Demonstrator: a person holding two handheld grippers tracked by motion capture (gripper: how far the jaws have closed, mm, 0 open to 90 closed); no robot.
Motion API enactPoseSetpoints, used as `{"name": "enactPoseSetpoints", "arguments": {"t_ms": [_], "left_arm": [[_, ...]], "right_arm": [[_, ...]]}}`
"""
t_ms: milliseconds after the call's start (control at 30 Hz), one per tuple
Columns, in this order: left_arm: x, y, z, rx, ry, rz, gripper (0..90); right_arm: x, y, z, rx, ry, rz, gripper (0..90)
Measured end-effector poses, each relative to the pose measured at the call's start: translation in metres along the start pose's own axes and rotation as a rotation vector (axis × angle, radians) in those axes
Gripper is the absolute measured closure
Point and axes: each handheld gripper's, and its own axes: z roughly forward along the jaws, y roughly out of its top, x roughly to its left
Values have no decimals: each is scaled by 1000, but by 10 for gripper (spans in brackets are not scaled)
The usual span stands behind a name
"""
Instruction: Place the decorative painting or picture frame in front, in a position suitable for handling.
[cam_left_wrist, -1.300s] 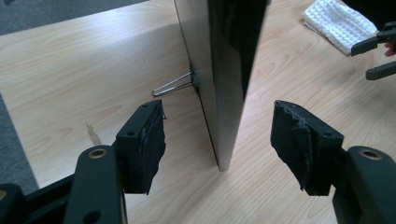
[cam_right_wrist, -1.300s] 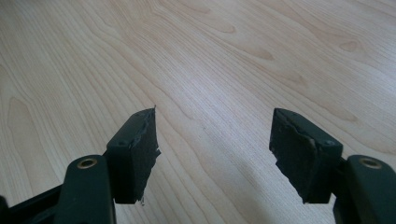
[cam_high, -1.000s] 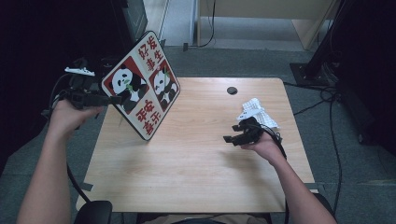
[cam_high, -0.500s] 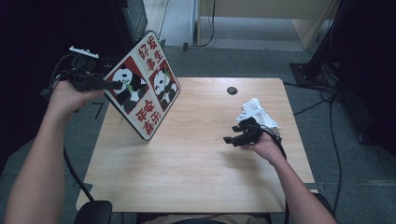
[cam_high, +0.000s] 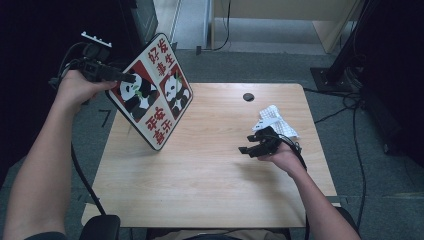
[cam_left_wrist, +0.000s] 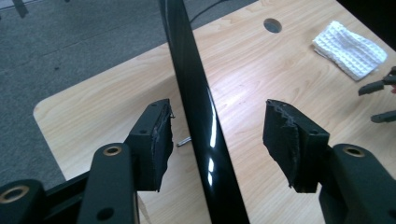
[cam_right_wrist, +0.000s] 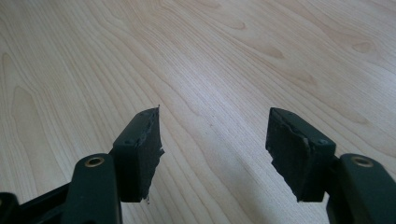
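Note:
A square board (cam_high: 152, 92) with two pandas and red characters stands tilted on its lower corner at the table's left side. My left gripper (cam_high: 125, 78) reaches it from the left at its upper edge. In the left gripper view the board's thin black edge (cam_left_wrist: 191, 88) runs between the pads of that gripper (cam_left_wrist: 217, 119). The jaws have just been closing, with a gap still on both sides. My right gripper (cam_high: 250, 143) hovers low over the wood at the right. Its jaws (cam_right_wrist: 212, 135) have just closed a little, and nothing is between them.
A white knitted cloth (cam_high: 274, 120) lies crumpled just behind the right hand, also seen in the left gripper view (cam_left_wrist: 349, 53). A round cable hole (cam_high: 248, 96) sits near the far edge of the wooden table (cam_high: 200, 190). Grey carpet surrounds the table.
My left hand has risen and shifted toward the board's upper edge, and its jaws have narrowed around that edge. The board and the right hand have kept their places.

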Motion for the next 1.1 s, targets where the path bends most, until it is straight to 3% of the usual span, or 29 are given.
{"name": "enactPoseSetpoints", "arguments": {"t_ms": [233, 533, 900, 967, 1100], "left_arm": [[4, 19, 8, 23, -19, 1, 459], [9, 44, 27, 82, -16, -32, 502], [17, 55, 42, 131, -13, -47, 584], [17, 57, 45, 148, -18, -35, 610], [18, 60, 50, 174, -19, -58, 716]], "right_arm": [[0, 0, -1, -13, 9, 4, 396], [-1, -3, -5, -17, 4, 17, 409], [5, -4, -11, -58, 28, 34, 404], [6, -5, -10, -52, 28, 34, 404], [6, -6, -10, -47, 22, 35, 404]]}}
